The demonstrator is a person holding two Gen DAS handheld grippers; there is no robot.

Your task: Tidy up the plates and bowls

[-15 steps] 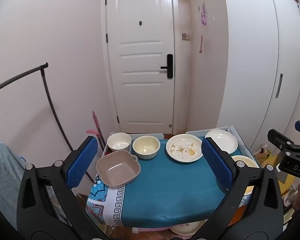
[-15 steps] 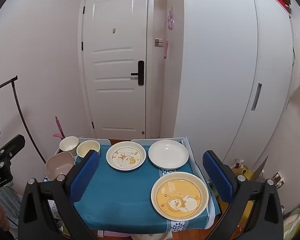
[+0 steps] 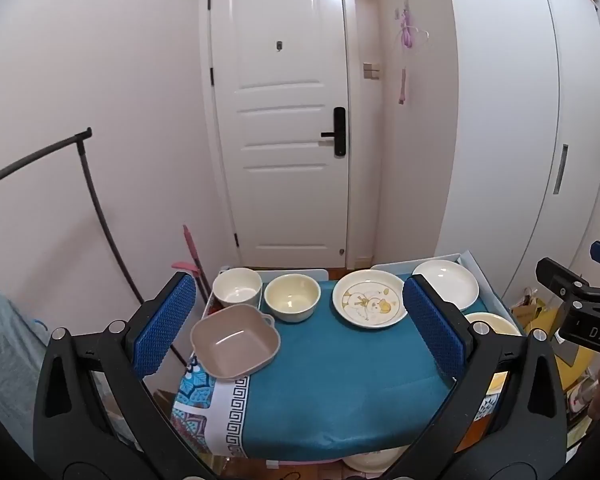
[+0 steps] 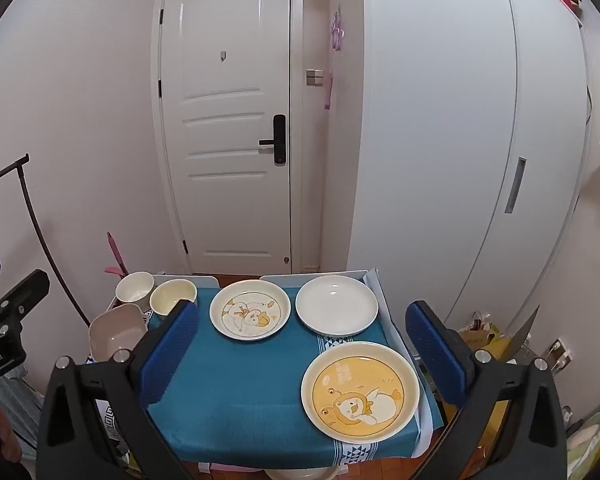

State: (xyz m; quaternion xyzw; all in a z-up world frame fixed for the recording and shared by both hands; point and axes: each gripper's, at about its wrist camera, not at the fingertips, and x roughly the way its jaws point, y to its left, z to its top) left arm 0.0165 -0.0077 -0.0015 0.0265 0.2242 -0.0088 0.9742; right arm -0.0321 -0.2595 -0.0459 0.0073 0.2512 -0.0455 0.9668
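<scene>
left gripper (image 3: 300, 336): fingers spread wide, nothing held | right gripper (image 4: 302, 354): fingers spread wide, nothing held | desk (image 3: 340, 392): three bowls beyond the left fingers, pink square bowl (image 3: 236, 340) nearest | yellow bear plate (image 4: 360, 390) seen between the right fingers, nearest that hand | duck plate (image 4: 250, 314) and white plate (image 4: 336, 309) lie farther ahead | no grasp begun

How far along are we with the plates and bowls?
Nothing looks done: three bowls, white, cream and taupe square, sit separately, as do the duck plate, white plate and bear plate. Left gripper and right gripper are open, empty. All sorting remains.
</scene>
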